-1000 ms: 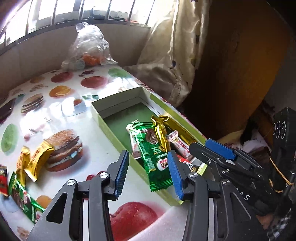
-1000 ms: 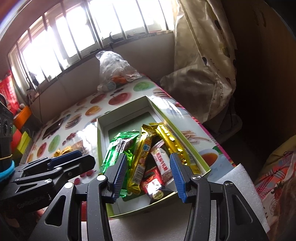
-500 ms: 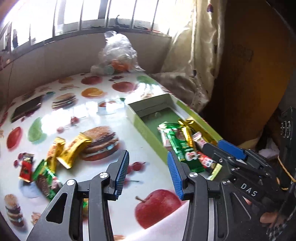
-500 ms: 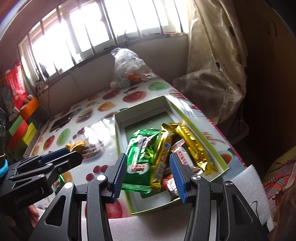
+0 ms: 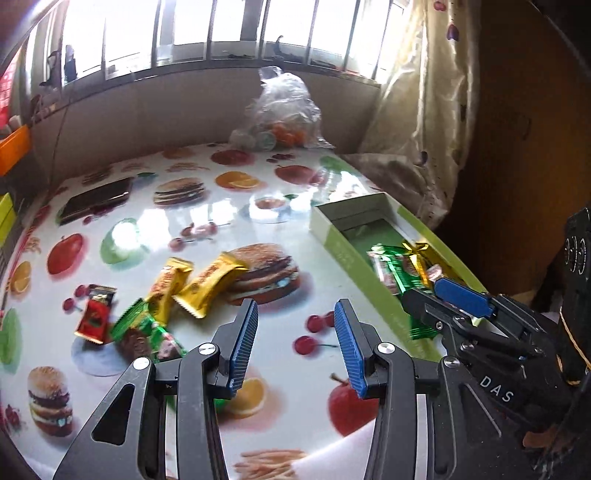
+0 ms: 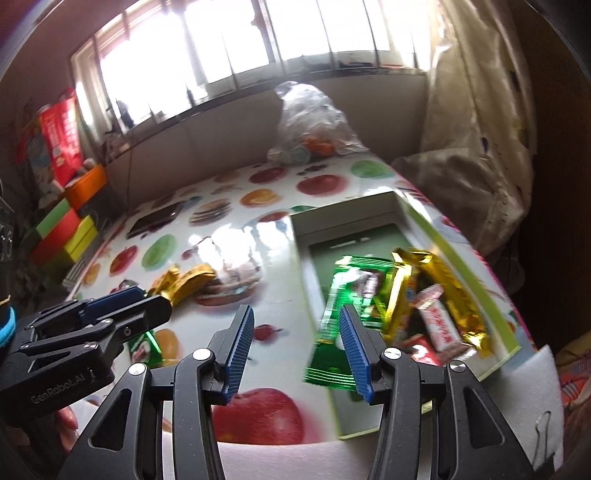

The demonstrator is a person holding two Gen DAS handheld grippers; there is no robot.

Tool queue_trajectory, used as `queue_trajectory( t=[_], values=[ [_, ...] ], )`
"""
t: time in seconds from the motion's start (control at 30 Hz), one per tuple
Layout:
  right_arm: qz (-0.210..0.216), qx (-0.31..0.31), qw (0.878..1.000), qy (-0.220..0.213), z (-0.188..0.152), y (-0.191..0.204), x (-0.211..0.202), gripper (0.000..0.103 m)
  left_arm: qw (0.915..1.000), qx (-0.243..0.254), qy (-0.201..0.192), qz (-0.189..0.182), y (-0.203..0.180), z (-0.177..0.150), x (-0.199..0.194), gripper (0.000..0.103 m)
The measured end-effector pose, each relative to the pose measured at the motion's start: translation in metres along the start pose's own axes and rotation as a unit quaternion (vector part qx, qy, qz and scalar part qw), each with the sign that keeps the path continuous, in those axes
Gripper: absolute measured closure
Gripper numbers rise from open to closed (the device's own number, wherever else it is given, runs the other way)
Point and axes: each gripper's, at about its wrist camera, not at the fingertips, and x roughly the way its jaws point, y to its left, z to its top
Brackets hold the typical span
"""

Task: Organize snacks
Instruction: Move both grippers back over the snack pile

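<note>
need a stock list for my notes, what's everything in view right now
box: one, green, table's right side, holding snacks
green wafer pack: one, in box, overhanging the near left wall
gold bars: two, in box
white-red bar: one, in box
yellow packs: two, loose, left of box
red pack: one, loose
green pack: one, loose
plastic bag: one, clear, far edge
phone: one, dark, far left
left gripper: jaws open, empty
right gripper: jaws open, empty

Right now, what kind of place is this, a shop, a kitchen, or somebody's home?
Most likely a room in someone's home. A table covered in a glossy fruit-and-burger print stands under a barred window, with a patterned curtain beside it and a tied plastic bag of food at the far edge.
</note>
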Motion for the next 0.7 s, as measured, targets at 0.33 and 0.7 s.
queue_trajectory(
  t=[0.33, 0.7],
  values=[
    [0.054, -0.061, 0.996, 0.035, 0.0, 0.05, 0.03, 0.055, 0.9984, -0.047, -0.005, 0.033, 0.06, -0.01, -0.011, 0.058],
    [0.118, -0.119, 0.983, 0.073, -0.006, 0.106, 0.063, 0.052, 0.9923, -0.103, -0.005, 0.069, 0.12, -0.024, -0.02, 0.058]
  ],
)
